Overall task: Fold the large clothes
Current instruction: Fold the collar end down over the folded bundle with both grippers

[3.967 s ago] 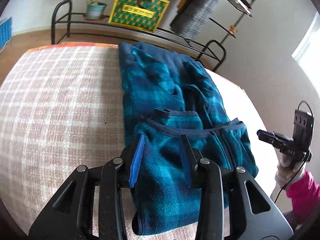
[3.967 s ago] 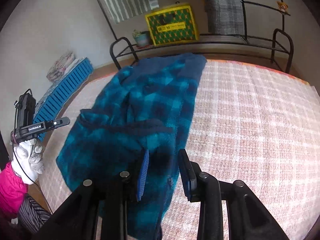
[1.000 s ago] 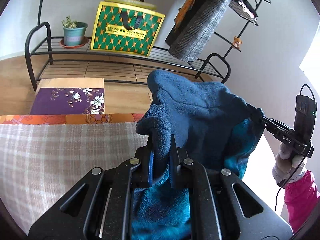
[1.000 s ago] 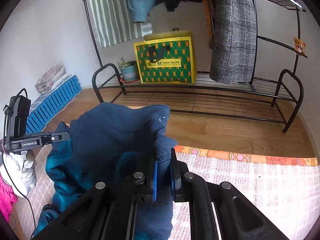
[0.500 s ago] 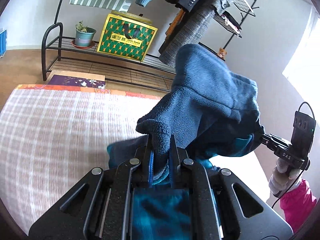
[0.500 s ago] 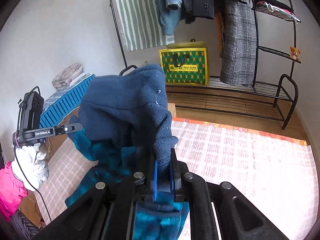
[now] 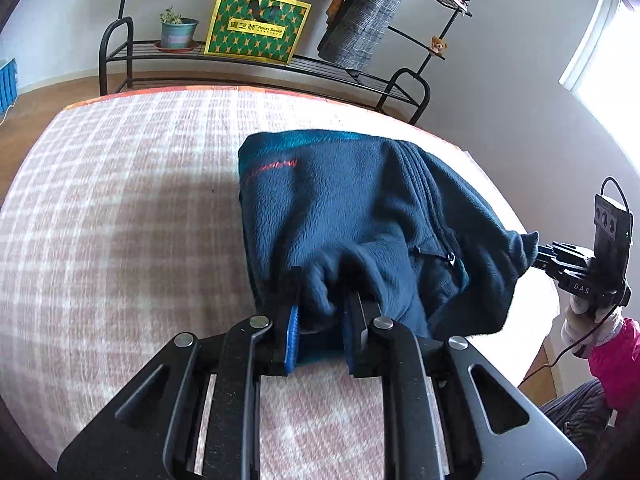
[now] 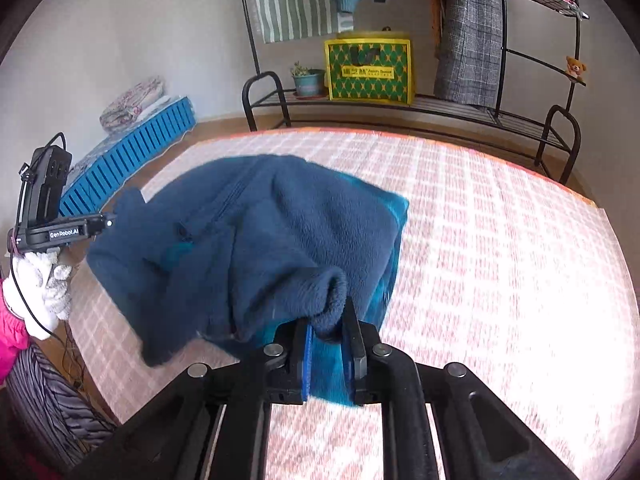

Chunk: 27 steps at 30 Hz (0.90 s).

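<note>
Left wrist view first: half a second ago, held high in front of the clothes rack; now brought down and laid over its own lower half on the counter covered in pink-and-white checked cloth (image 7: 120, 200). So reads the dark blue and teal checked fleece garment (image 7: 340, 200), navy inner side up, teal showing only along the far edge and beneath the near hem. Left gripper (image 7: 323, 292) with jaws just opened a little from a tight pinch: fleece fold lying loose and blurred between the pads, apparently let go rather than squeezed. Right gripper (image 8: 328, 324) likewise just widened, rolled hem filling the gap between the jaws; pressed or merely resting there, cannot tell. Probably the end of a fold of far edge onto near edge, with release under way and smoothing or a further fold left to do. From the left wrist alone: a red stitched line near the far left corner, a zip pull toward the middle, and the right-hand corner of the fleece hanging off the counter edge beside the other tool and a gloved hand (image 7: 588, 312) in a pink sleeve. From the right wrist alone: the teal layer underneath sticking out past the navy one on the right side, so edges not quite matched, plus the left corner drooping over the counter's left edge.
</note>
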Each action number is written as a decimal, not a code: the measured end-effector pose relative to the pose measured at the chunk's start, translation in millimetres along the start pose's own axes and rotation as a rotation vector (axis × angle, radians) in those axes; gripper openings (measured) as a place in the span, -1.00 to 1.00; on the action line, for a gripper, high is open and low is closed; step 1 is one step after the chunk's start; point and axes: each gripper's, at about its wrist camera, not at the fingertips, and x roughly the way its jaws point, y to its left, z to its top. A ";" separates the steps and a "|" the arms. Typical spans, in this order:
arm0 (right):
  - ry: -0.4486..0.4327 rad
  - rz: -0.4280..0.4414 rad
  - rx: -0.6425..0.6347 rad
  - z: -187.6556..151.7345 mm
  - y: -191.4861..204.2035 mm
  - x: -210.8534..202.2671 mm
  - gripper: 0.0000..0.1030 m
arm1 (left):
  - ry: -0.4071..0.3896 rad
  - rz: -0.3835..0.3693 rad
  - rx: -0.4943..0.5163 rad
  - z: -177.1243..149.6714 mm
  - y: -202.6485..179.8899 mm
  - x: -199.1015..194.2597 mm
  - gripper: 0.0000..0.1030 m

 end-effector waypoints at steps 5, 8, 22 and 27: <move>-0.010 0.035 0.079 -21.7 -10.0 -24.2 -0.42 | -0.012 -0.032 -0.080 -2.8 18.2 -24.2 -0.01; -0.046 0.122 0.204 -16.1 -27.1 -31.6 -0.06 | -0.024 -0.109 -0.203 12.3 36.8 -27.1 0.05; 0.062 0.304 0.493 -7.3 -46.3 49.3 -0.64 | 0.128 -0.275 -0.590 15.5 71.5 47.1 -0.83; 0.039 0.283 0.381 -10.2 -35.2 4.2 -0.77 | 0.093 -0.203 -0.424 9.5 46.4 1.7 -0.86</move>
